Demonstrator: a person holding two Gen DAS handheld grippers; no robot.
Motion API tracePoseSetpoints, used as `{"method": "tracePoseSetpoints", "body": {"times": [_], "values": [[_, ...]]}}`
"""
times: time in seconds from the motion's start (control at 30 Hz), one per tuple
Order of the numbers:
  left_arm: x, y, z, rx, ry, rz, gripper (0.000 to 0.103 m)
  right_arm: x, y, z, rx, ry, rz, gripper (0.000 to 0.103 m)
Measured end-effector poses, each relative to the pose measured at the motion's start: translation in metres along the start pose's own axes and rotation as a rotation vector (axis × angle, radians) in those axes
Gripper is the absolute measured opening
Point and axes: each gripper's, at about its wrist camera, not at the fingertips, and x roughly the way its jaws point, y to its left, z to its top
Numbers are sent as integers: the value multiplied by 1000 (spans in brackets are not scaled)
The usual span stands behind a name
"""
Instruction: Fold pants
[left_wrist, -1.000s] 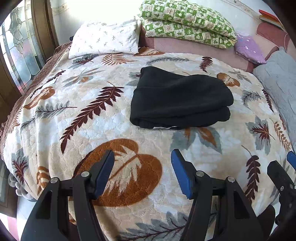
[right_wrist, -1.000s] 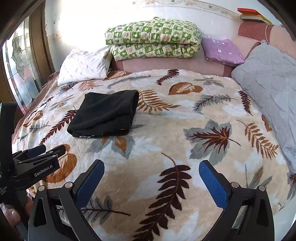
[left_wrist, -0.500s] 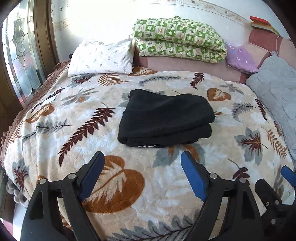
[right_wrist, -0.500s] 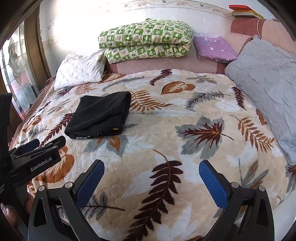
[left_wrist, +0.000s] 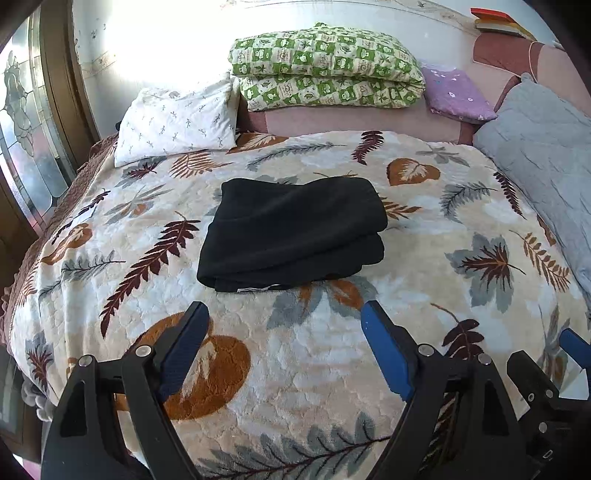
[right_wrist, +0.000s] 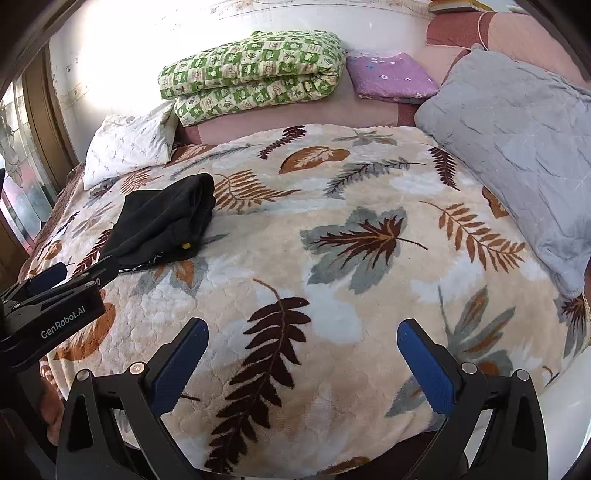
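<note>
The black pants (left_wrist: 291, 230) lie folded into a compact stack on the leaf-patterned blanket (left_wrist: 332, 369), left of the bed's middle. They also show in the right wrist view (right_wrist: 162, 225), at the left. My left gripper (left_wrist: 284, 325) is open and empty, held back from the pants near the bed's front edge. My right gripper (right_wrist: 303, 339) is open and empty, over the front of the blanket, well to the right of the pants. The left gripper's body shows at the left edge of the right wrist view (right_wrist: 51, 295).
A white pillow (left_wrist: 177, 118), a folded green checked quilt (left_wrist: 325, 70) and a purple cushion (left_wrist: 458, 92) line the headboard. A grey quilt (left_wrist: 546, 155) lies along the right side. A glass-panelled door (left_wrist: 26, 129) stands at the left.
Both grippers have drawn back and tilted up from the bed, so the pants look smaller and farther. The left gripper's jaws have opened wider. The pants have not moved.
</note>
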Motion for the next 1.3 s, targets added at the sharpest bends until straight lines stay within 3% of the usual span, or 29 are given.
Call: {"method": "tracePoseSetpoints", "body": {"times": [0.27,1.3], "values": [[5,10,-3,-53,44,-43,85,1,6,-1,-27,0,7,103],[11,18,-2,-77,92,-63,85,8,10,-1,-46,23,7,103]]}}
